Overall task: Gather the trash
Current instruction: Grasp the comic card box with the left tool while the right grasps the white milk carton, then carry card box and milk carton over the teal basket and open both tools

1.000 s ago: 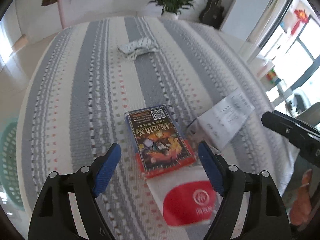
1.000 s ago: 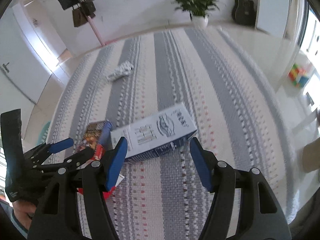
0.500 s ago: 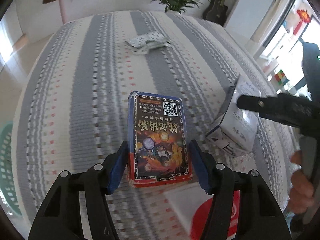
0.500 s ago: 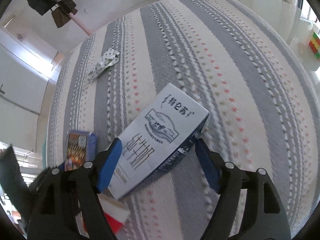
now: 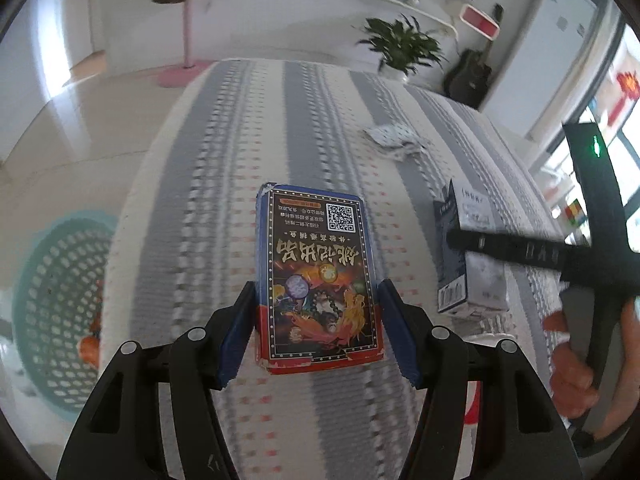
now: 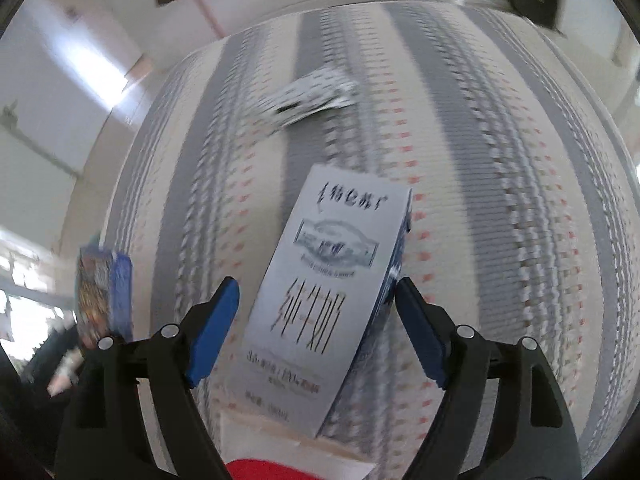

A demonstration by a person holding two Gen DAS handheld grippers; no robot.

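My left gripper (image 5: 318, 300) is shut on a dark card box (image 5: 320, 272) with blue sides and a red end, its pads pressing both long sides; the box hangs above the striped cloth (image 5: 200, 200). The same box (image 6: 104, 292) shows at the left of the right wrist view. My right gripper (image 6: 316, 292) points down over a white milk carton (image 6: 328, 280) lying on the cloth. Its jaws are opening, the carton sits between them, and a gap shows at the left pad. From the left wrist view the carton (image 5: 476, 280) lies under a black finger (image 5: 520, 248).
A crumpled spotted wrapper (image 5: 394, 140) lies further up the cloth, also the wrapper (image 6: 308, 96). A red-and-white packet (image 6: 280, 456) lies just below the carton. A teal mesh basket (image 5: 52, 300) stands on the floor at the left. A potted plant (image 5: 404, 44) and guitar (image 5: 468, 76) stand at the back.
My left gripper closed on the card box, lifted it off the red-and-white packet and swung left. My right gripper dropped over the milk carton and its jaws spread wider.
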